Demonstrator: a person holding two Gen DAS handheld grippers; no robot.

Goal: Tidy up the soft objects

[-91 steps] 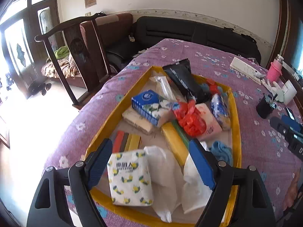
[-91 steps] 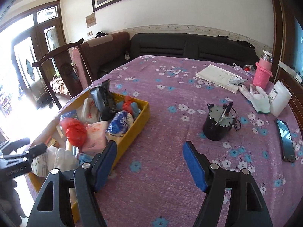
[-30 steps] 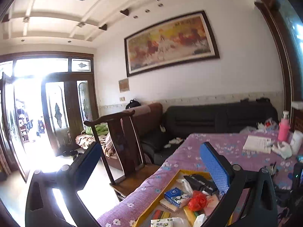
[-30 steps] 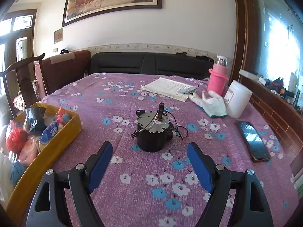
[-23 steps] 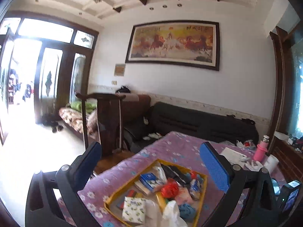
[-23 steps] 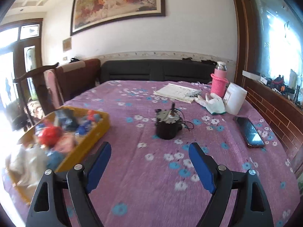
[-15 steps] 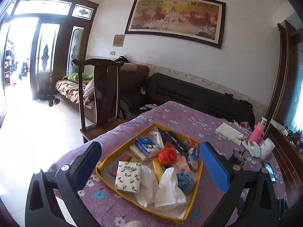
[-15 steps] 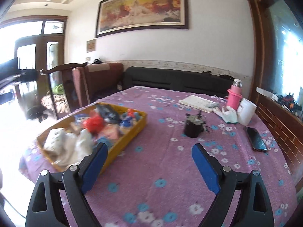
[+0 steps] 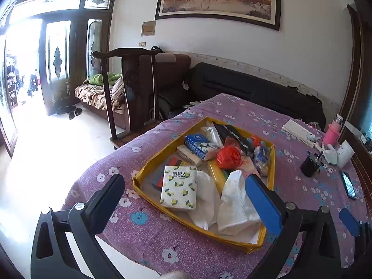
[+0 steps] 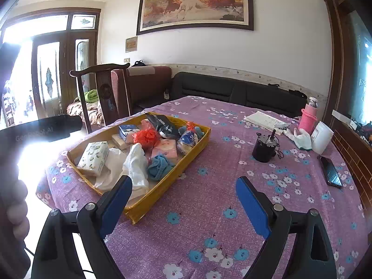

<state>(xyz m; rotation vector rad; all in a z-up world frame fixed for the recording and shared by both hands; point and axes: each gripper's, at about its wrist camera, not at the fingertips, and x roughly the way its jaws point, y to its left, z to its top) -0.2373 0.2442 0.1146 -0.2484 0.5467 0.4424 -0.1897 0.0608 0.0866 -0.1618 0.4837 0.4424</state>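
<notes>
A sitting room with a dark sofa (image 10: 232,93) along the far wall, a wide horse painting (image 10: 194,4) above it and bright glass doors (image 9: 53,62) to one side holds a table draped in a purple flowered cloth (image 10: 220,186). A carved wooden chair (image 9: 130,88) stands at the table's far-left edge.

A shallow yellow tray (image 10: 186,160) sits on the left half of the cloth, close to the near-left edge, and carries the soft things. At its near end lies a white tissue pack with yellow flowers (image 9: 179,187), with crumpled white plastic bags (image 9: 234,207) just beside it. A blue cloth bundle (image 10: 160,166) rests by the tray's right wall, a pink tissue pack (image 10: 165,151) behind it, a red plastic bag (image 10: 146,137) near the middle, a blue tissue pack (image 9: 201,145) toward the far-left side and a black pouch (image 10: 162,122) at the far end.

On the right half of the cloth stand a small black motor (image 10: 264,150), a white glove (image 10: 301,138), a pink bottle (image 10: 308,116), a white jar (image 10: 322,137), papers (image 10: 265,119) and, near the right edge, a phone (image 10: 330,171).

The left gripper (image 9: 186,200) hangs over the tray's near end, jaws spread wide and empty. The right gripper (image 10: 183,201) hangs over bare cloth just right of the tray; its jaws have just been opening and stand wide with nothing between them.
</notes>
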